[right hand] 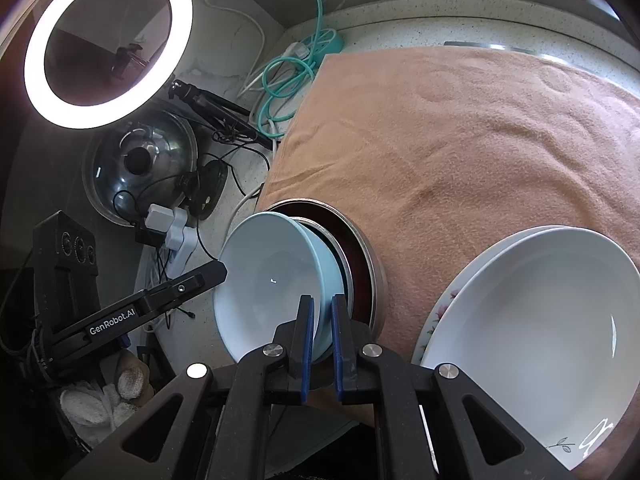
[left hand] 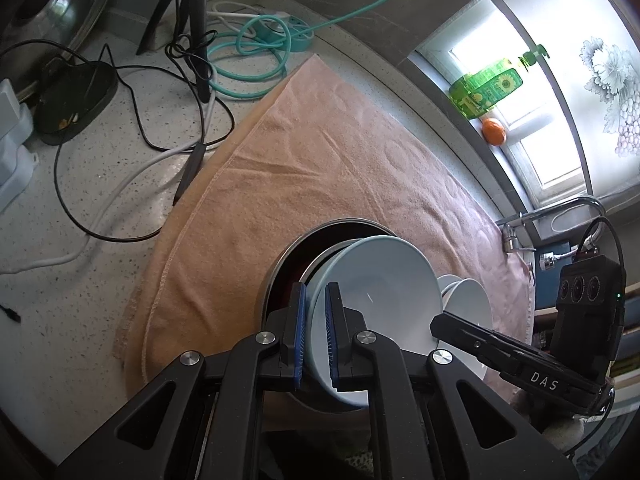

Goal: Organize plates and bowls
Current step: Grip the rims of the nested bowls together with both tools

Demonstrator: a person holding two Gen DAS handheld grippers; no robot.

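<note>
Both grippers were clamped onto the same light blue bowl, one on each side of its rim. The left gripper had its blue pads pinching the rim on one side, and the right gripper was doing the same on the opposite side, jaws nearly together with just the thin wall of the bowl between them. The bowl was tipped up on edge, and its bottom sat partly inside a dark metal-rimmed bowl that lay on the peach towel near the towel's front left edge.

Just beside that, toward the towel's front right corner, there was a white plate stacked on another plate with a flower print on its rim.

The towel covered most of the speckled countertop. Off its left edge the counter was kind of a mess: black cables, a coiled teal cord, a tripod leg, and a steel pot lid leaning at the back. A lit ring light stood over that corner. Up on the window sill sat a green bottle and an orange.
</note>
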